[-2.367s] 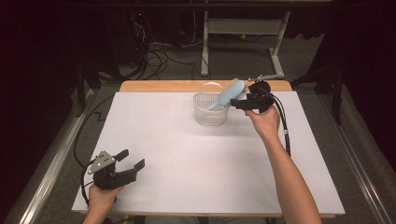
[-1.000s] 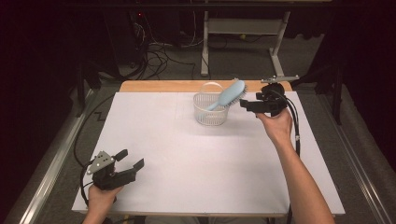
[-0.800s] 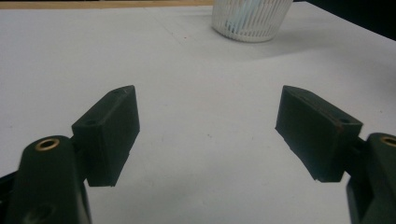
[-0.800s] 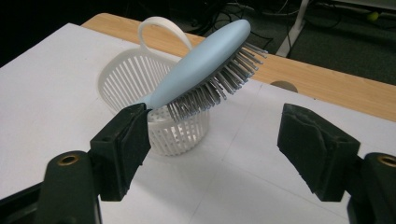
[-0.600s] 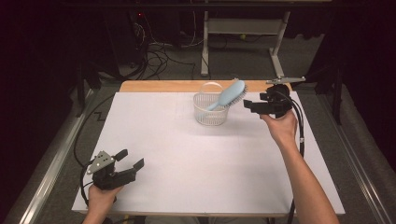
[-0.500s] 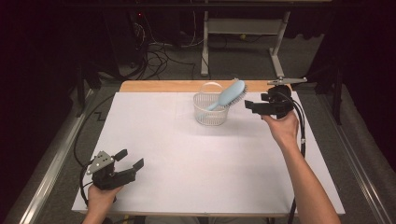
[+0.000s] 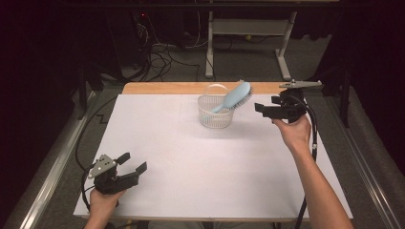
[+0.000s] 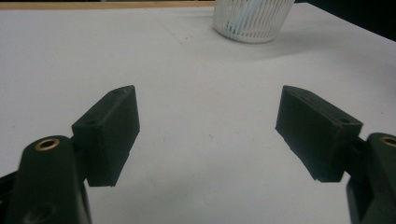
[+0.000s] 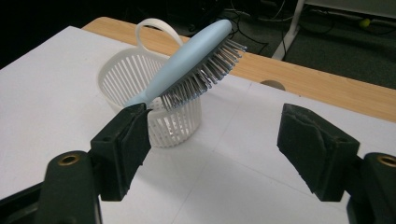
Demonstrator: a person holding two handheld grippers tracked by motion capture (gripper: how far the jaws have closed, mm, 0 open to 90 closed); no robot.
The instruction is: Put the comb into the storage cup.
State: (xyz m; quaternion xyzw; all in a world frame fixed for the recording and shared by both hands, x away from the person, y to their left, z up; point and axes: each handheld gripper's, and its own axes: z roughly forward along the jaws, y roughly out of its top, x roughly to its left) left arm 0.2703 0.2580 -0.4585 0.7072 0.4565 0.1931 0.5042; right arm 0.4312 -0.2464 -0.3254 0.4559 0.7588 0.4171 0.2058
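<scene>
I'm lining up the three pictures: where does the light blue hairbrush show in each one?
High view: hairbrush top centre, leaning out of the white basket.
Left gripper view: pale blue behind the basket's slats, top edge.
Right gripper view: upper centre, bristles down, handle in the basket.
Shared landmark: the white basket.

A: What are the tools like?

B: Each hand carries a black claw. The left claw (image 7: 133,163) has a grey three-cornered plate on top with small dark screw holes, and a black cable trails from its body. The right claw (image 7: 260,108) bears the same kind of grey plate, and a thick black cable loops off it.

A: And up close?

B: Each jaw is a blocky matte-black pad on a rounded black arm with a brass-coloured ring set into it. The right claw's pads look rough and worn at the edges.

A: Sleeves?

B: None; both forearms are bare.
</scene>
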